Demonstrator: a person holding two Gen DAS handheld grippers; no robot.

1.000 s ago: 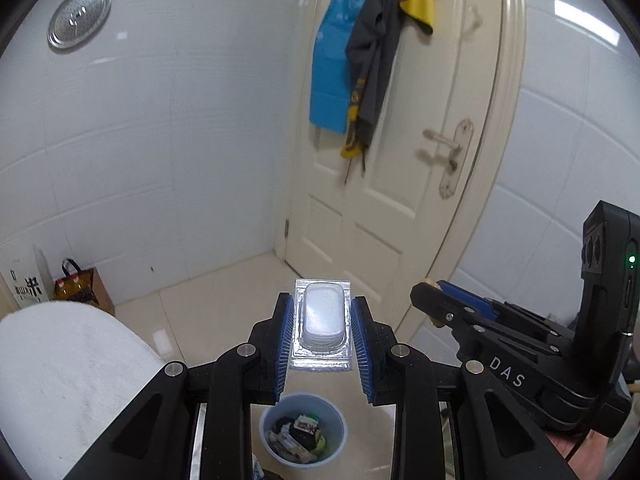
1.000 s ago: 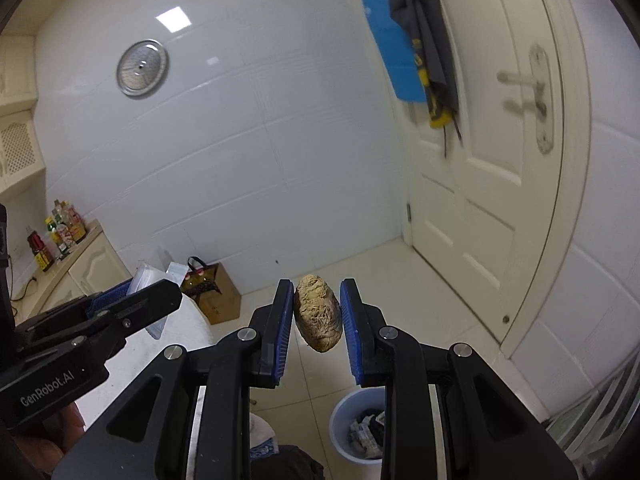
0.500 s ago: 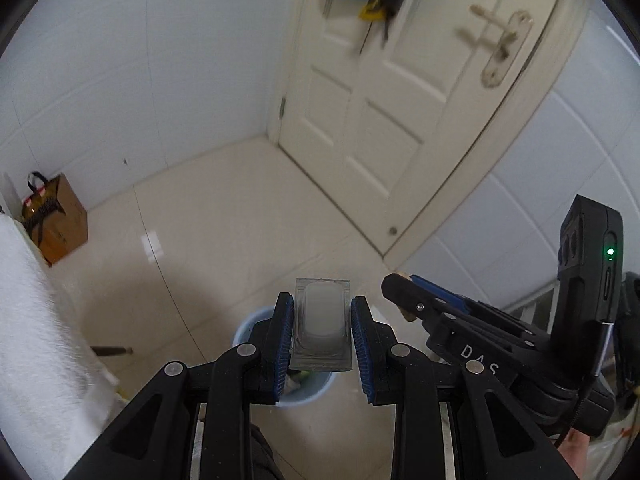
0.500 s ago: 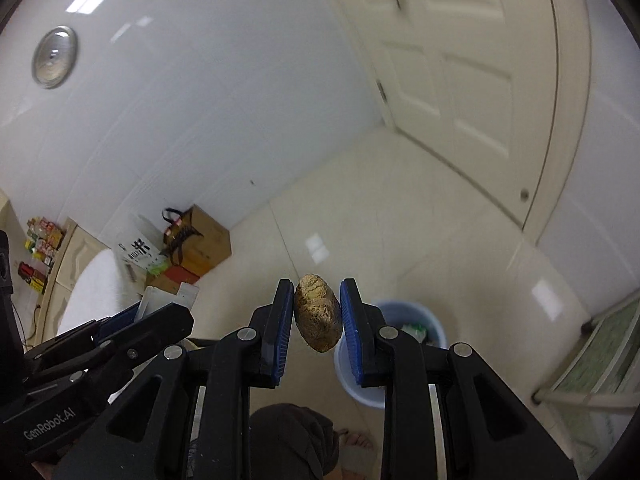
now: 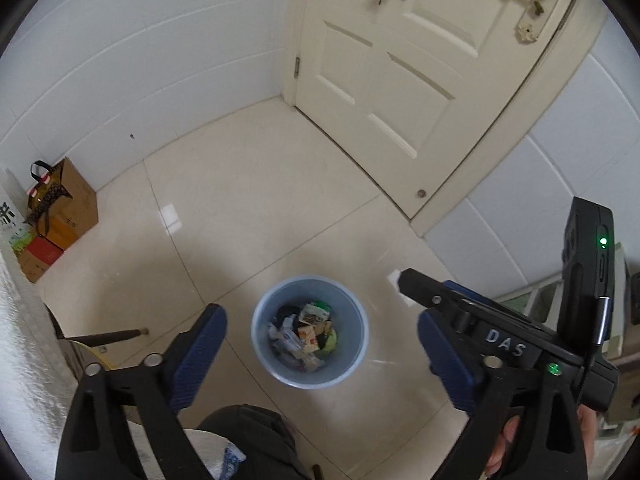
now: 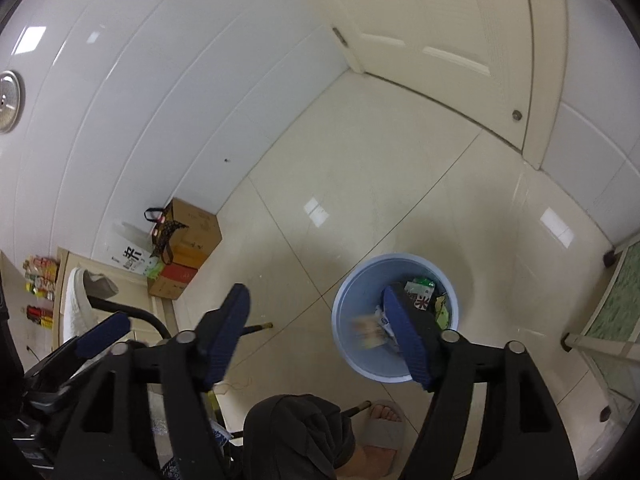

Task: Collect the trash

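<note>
A light blue trash bin [image 5: 310, 332] stands on the tiled floor, holding mixed wrappers and scraps. My left gripper [image 5: 320, 344] is open and empty, its jaws spread wide straight above the bin. My right gripper [image 6: 320, 332] is open and empty too, above the bin's left rim [image 6: 340, 312]. A blurred brown lump [image 6: 366, 332] shows inside the bin in the right wrist view. The right gripper also appears at the right of the left wrist view [image 5: 460, 312]. The clear blister pack I held is not distinguishable among the trash.
A cream door [image 5: 400, 80] closes the far corner. Cardboard boxes and a gift bag [image 5: 56, 216] sit by the left wall. A person's knee [image 6: 296, 432] and sandalled foot [image 6: 380, 428] are below the grippers. A white towel-covered surface [image 5: 24, 360] is at the left.
Both grippers tilted down over the bin and opened. The blister pack left the left gripper and the brown lump left the right gripper, dropping into the bin.
</note>
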